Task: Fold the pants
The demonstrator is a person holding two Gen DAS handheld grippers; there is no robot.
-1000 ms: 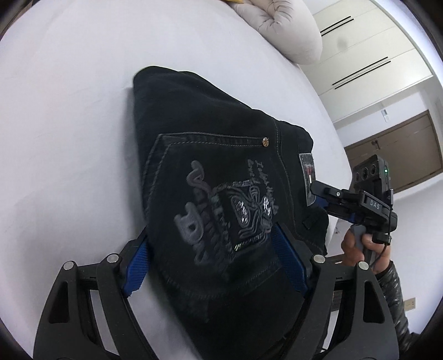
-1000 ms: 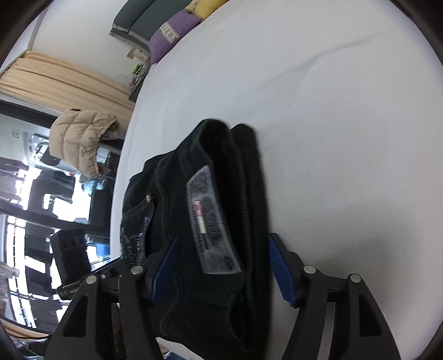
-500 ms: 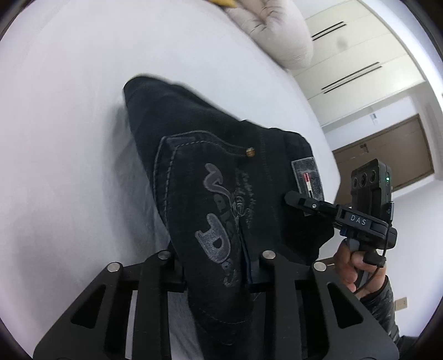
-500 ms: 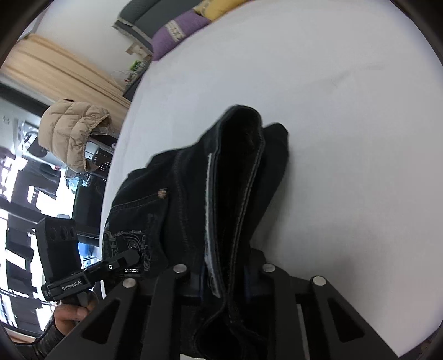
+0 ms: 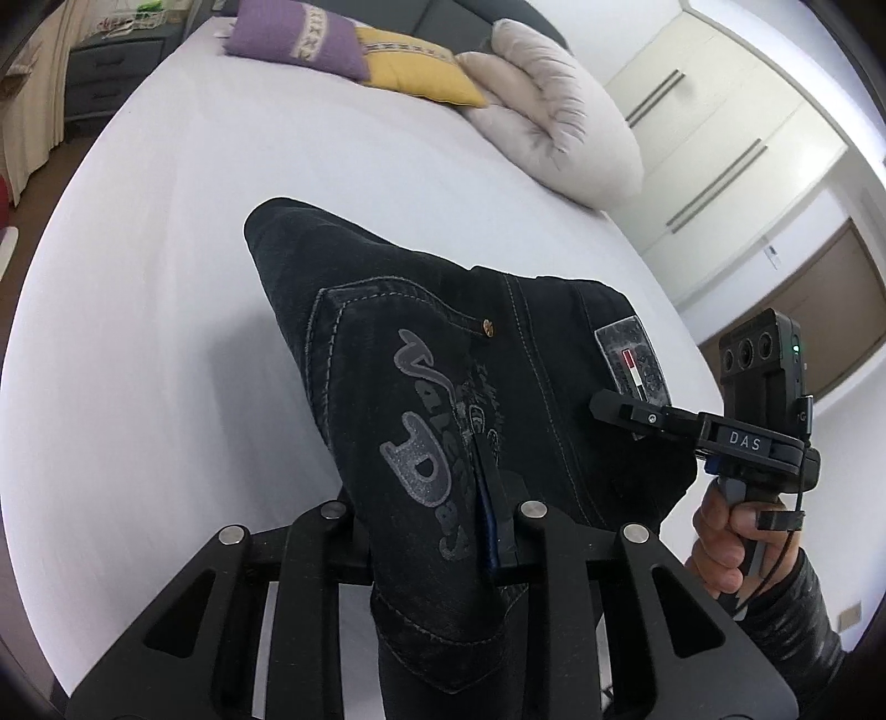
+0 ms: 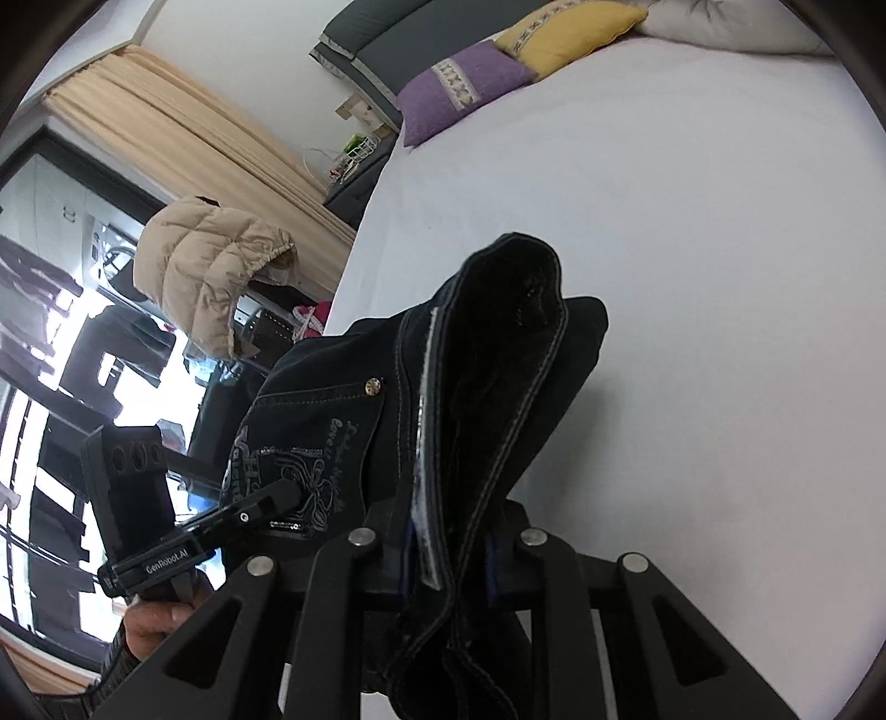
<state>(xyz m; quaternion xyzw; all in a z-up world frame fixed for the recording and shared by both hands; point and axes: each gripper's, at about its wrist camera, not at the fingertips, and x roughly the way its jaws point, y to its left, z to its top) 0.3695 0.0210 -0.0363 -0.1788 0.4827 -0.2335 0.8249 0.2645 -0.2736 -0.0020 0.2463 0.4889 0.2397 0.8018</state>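
Observation:
The black jeans (image 5: 421, 354), folded into a thick bundle, hang lifted above the white bed. The printed back pocket and a waistband patch face up. My left gripper (image 5: 432, 515) is shut on the bundle's near edge at the pocket. My right gripper (image 6: 448, 548) is shut on the waistband end (image 6: 498, 354). The right gripper also shows in the left wrist view (image 5: 614, 407), clamped by the patch. The left gripper shows in the right wrist view (image 6: 288, 490), clamped by the pocket.
The white bed sheet (image 5: 166, 277) spreads under the jeans. Purple (image 5: 293, 33), yellow (image 5: 415, 69) and grey (image 5: 554, 111) pillows lie at the head. Wardrobe doors (image 5: 720, 138) stand to the right. A beige puffer jacket (image 6: 205, 266) hangs left, beside the bed.
Both grippers went from open around the jeans to shut on them. The bundle has risen off the bed and its far end droops.

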